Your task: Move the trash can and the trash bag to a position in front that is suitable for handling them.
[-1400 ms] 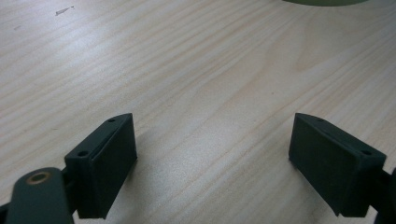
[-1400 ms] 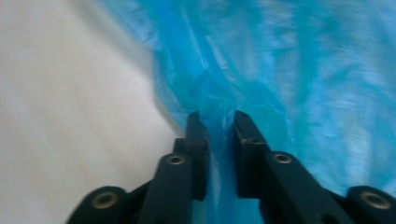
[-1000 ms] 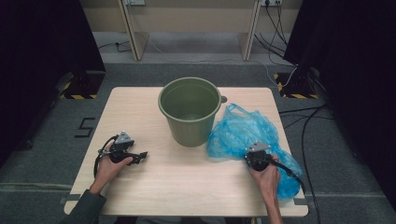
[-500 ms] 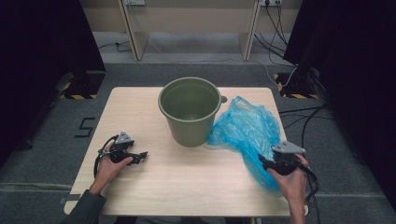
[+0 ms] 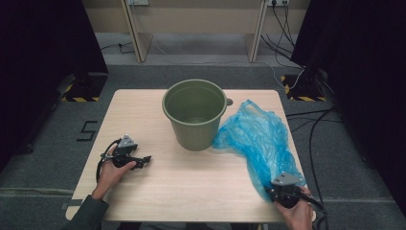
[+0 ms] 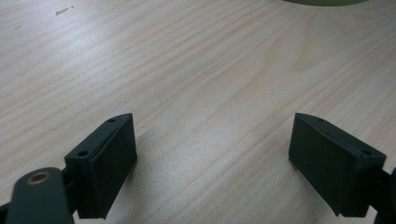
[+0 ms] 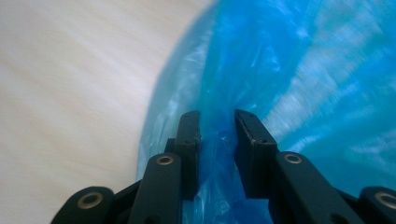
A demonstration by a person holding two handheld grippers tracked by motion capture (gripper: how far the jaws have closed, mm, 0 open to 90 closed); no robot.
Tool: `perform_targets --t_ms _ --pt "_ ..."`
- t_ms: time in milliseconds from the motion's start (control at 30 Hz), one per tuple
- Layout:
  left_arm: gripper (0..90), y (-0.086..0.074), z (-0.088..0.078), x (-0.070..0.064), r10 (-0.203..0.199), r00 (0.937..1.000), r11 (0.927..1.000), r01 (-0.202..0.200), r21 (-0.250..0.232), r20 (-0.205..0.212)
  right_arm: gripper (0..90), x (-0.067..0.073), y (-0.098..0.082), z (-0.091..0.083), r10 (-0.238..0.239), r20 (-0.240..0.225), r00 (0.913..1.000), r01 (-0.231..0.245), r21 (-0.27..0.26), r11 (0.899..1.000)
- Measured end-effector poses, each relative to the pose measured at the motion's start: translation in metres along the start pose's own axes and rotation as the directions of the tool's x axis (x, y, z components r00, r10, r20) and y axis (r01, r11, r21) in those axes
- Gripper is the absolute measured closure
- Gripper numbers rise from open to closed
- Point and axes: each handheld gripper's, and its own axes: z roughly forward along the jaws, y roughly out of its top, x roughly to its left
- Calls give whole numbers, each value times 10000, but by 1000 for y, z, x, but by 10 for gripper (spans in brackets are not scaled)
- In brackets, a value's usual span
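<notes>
A green bucket (image 5: 195, 112) stands upright at the middle back of the wooden table (image 5: 191, 191). To its right lies a crumpled blue plastic bag (image 5: 258, 139), drawn out toward the front right corner. There my right gripper (image 5: 274, 188) grips the bag's near end. In the right gripper view its jaws (image 7: 217, 140) have just been closing and pinch a gathered fold of the blue plastic bag (image 7: 303, 70). My left gripper (image 5: 143, 160) rests on the table at the front left, open, with bare wood between its jaws (image 6: 212, 154).
The bucket's rim (image 6: 322, 2) peeks in at the top of the left gripper view. Black curtains hang at both sides, and cables run over the floor (image 5: 316, 120) to the right of the table. Table legs (image 5: 134, 33) stand behind.
My right gripper has moved right and then back toward the table's front edge, dragging the bag's near end with it, so the bag is stretched out. The left gripper has stayed put.
</notes>
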Motion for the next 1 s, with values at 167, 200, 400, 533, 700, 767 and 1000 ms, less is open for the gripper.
perform_targets --t_ms 167,200,400,533,700,767,1000 --pt "142 0 0 0 12 10000 10000 -12 11 -4 444 30 33 -11 -500 -240 9985 488 -505 9975" --pt "142 0 0 0 12 10000 10000 -12 11 -4 444 30 33 -11 -500 -240 9985 488 -505 9975" --pt "142 0 0 0 3 10000 10000 -3 2 -4 289 2 56 0 -338 77 9994 343 -821 9960" --pt "142 0 0 0 2 10000 10000 -2 2 -5 427 4 62 37 -966 556 9938 931 619 9937" --pt "142 0 0 0 0 10000 10000 0 4 -2 728 -9 66 60 -952 895 9914 916 427 9949" --pt "142 0 0 0 -1 10000 10000 1 6 -1 758 -20 72 68 -432 1035 9937 424 99 9990" --pt "142 0 0 0 -1 10000 10000 1 3 -1 654 -18 93 83 -252 127 9996 260 -661 9975"
